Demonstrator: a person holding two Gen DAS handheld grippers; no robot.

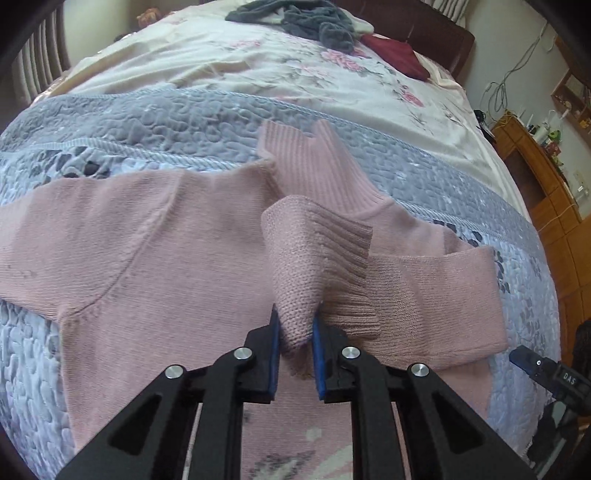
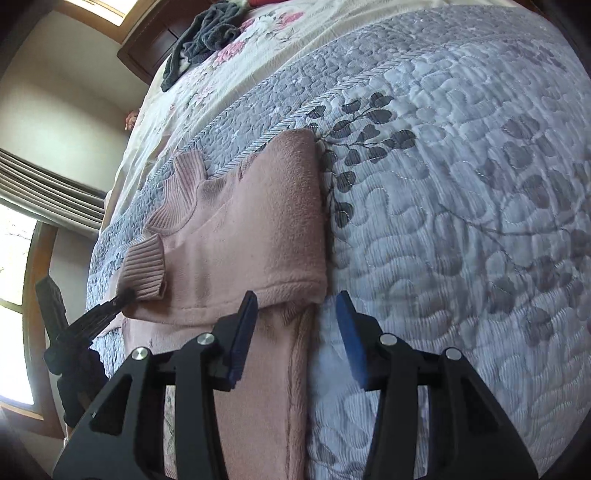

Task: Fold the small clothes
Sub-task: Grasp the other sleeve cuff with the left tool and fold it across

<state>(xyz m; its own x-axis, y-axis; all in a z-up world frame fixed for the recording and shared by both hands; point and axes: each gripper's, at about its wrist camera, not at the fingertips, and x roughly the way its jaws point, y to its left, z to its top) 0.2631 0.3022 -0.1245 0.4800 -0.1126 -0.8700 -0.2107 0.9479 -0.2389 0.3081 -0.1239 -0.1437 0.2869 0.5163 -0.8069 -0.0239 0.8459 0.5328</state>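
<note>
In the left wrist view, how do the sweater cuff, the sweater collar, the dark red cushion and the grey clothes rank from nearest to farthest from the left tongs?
1. Sweater cuff: pinched in the left tongs.
2. Sweater collar: straight ahead, mid-bed.
3. Dark red cushion: far right.
4. Grey clothes: far end, centre; close to the cushion's depth.

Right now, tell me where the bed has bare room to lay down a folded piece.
Free: the grey-blue quilt to the right of the pink sweater, beyond the open right gripper. Also the floral sheet between the quilt's border and the dark grey clothes. Crowded: the sweater's middle, where the left gripper holds a sleeve.
</note>
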